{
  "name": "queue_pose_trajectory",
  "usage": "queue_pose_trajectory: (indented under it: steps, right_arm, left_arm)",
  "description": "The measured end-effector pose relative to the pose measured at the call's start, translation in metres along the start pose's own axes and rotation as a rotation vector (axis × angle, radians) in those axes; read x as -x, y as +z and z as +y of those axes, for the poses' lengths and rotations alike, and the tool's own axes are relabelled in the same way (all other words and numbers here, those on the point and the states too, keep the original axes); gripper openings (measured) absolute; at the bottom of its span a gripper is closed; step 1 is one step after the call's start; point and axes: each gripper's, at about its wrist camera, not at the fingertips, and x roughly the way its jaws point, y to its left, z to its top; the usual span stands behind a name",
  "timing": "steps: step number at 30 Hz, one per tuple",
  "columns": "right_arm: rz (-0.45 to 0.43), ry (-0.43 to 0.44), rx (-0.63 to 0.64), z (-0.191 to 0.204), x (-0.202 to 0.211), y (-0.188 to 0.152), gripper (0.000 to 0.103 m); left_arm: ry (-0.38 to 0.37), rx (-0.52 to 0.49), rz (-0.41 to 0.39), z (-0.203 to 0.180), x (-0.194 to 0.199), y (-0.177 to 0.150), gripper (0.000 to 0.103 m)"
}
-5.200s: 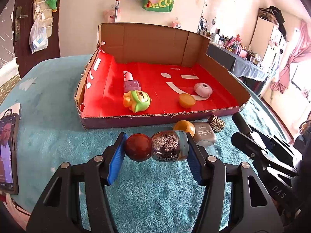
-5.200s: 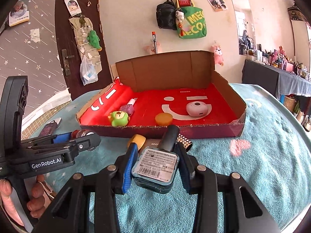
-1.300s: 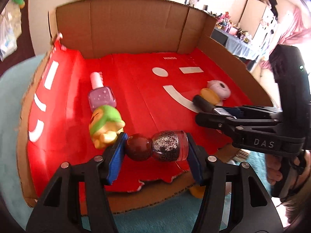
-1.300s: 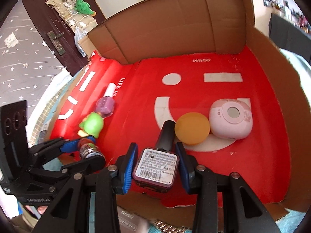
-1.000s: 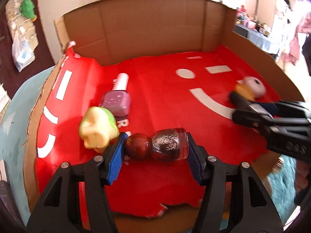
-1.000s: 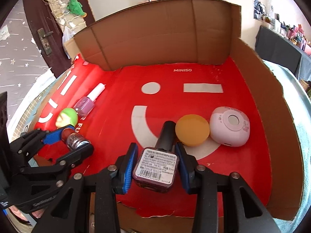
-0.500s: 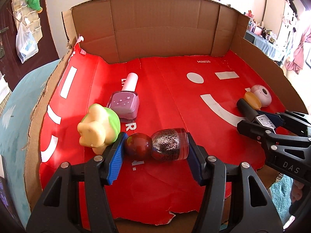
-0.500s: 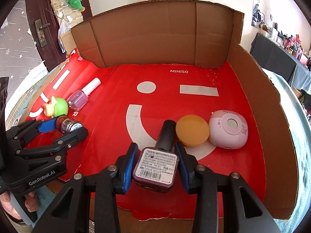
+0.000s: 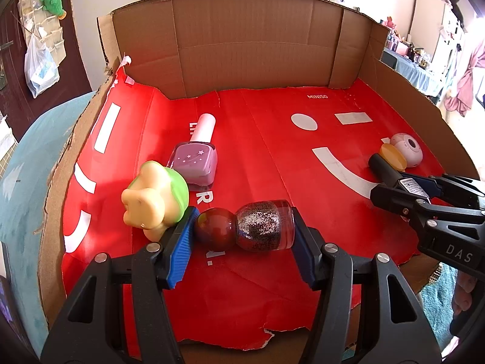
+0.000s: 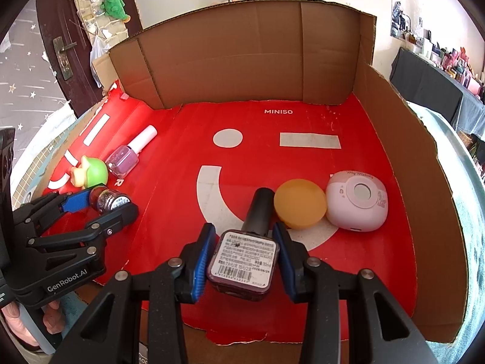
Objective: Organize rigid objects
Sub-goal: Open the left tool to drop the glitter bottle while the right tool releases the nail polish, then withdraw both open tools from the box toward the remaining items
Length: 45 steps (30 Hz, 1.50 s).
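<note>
green plush (image 10: 114, 3) | door (image 10: 51, 51) | plastic bag (image 9: 41, 69) | pink cloth (image 9: 468, 82)

We count three nail polish bottles (image 10: 122, 159) (image 9: 247, 227) (image 10: 244, 257). We count one green toy (image 9: 154, 198), one orange disc (image 10: 300, 207), one pink case (image 10: 357, 201).

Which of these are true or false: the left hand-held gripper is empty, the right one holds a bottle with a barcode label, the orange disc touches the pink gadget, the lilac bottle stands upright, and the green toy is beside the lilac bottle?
1. The left hand-held gripper is empty. False: it is shut on the glitter bottle, held sideways.
2. The right hand-held gripper holds the dark bottle with a barcode label. True.
3. The orange disc touches the pink gadget. True.
4. The lilac bottle stands upright. False: it lies on its side.
5. The green toy is beside the lilac bottle. True.
</note>
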Motion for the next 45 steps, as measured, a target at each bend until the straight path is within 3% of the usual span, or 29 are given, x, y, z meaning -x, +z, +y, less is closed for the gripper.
queue_pose_trajectory:
  steps: [7,11,18,28,31,33,40,45]
  right_arm:
    - [-0.005,0.014,-0.009,-0.001,0.001,-0.001,0.042]
    - [-0.005,0.025,-0.019,-0.003,0.002,-0.001,0.042]
    - [-0.014,0.052,-0.044,-0.006,0.006,-0.002,0.044]
    - [-0.060,0.055,-0.048,-0.003,0.028,-0.003,0.057]
    - [-0.075,0.062,-0.056,-0.003,0.034,-0.006,0.061]
    - [-0.089,0.070,-0.055,-0.002,0.040,-0.008,0.067]
    - [-0.141,0.104,-0.059,0.002,0.062,-0.017,0.078]
    - [-0.185,0.119,-0.051,0.007,0.078,-0.024,0.093]
  left_arm:
    - [-0.001,0.000,-0.013,-0.001,0.005,-0.001,0.063]
    - [0.017,-0.014,-0.047,-0.003,0.015,-0.002,0.076]
    - [0.030,-0.022,-0.068,-0.003,0.029,-0.004,0.076]
    - [-0.010,0.020,-0.093,0.004,0.052,-0.013,0.077]
    - [-0.017,0.038,-0.110,0.006,0.061,-0.016,0.086]
    - [-0.016,0.051,-0.131,0.008,0.069,-0.018,0.090]
    - [0.018,0.040,-0.175,0.004,0.088,-0.024,0.090]
    - [0.016,0.039,-0.192,0.001,0.097,-0.028,0.090]
